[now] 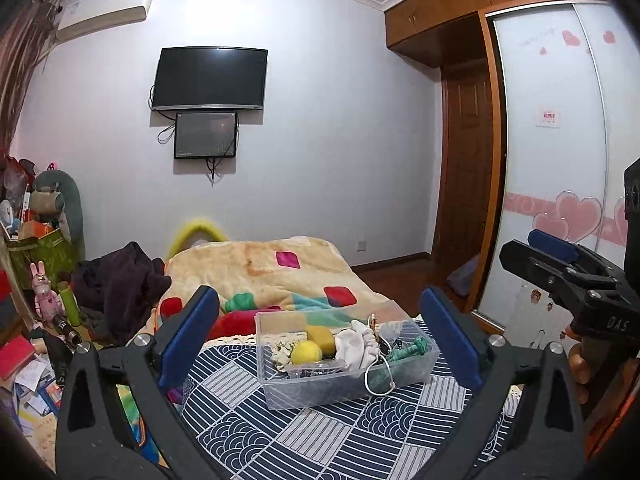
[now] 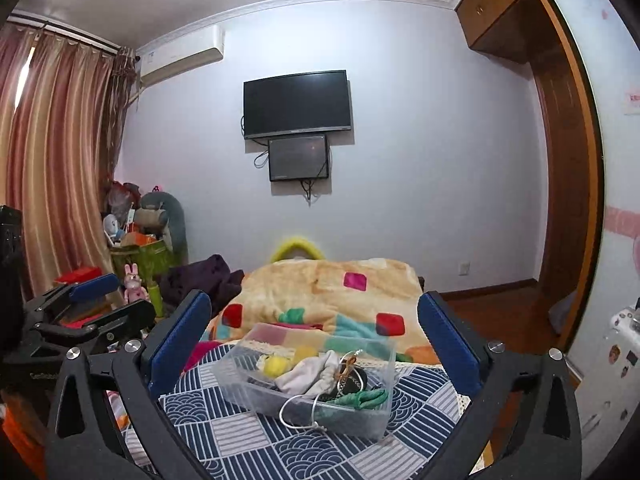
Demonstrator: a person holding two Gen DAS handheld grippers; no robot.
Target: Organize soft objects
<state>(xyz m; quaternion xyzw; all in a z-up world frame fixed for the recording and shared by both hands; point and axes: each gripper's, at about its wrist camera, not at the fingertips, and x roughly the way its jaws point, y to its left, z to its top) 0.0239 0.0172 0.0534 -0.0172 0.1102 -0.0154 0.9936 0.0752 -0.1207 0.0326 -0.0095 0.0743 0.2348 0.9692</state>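
Note:
A clear plastic bin (image 1: 320, 390) sits on a navy and white patterned cloth (image 1: 320, 440) on the bed. It holds a yellow ball (image 1: 306, 353), a yellow sponge (image 1: 320, 336), a white cloth pouch (image 1: 356, 346), a green item (image 1: 416, 350) and a white cable. My left gripper (image 1: 320, 336) is open and empty, just short of the bin. My right gripper (image 2: 314, 340) is open and empty, facing the same bin (image 2: 360, 420) with the ball (image 2: 276, 365) and pouch (image 2: 308, 376). Each gripper shows at the edge of the other's view.
A cream blanket (image 1: 256, 268) with coloured patches covers the far bed, with dark clothes (image 1: 120, 280) at its left. Cluttered toys and boxes (image 1: 36, 272) stand at far left. A wardrobe (image 1: 552, 140) lines the right wall. A TV (image 1: 210, 78) hangs ahead.

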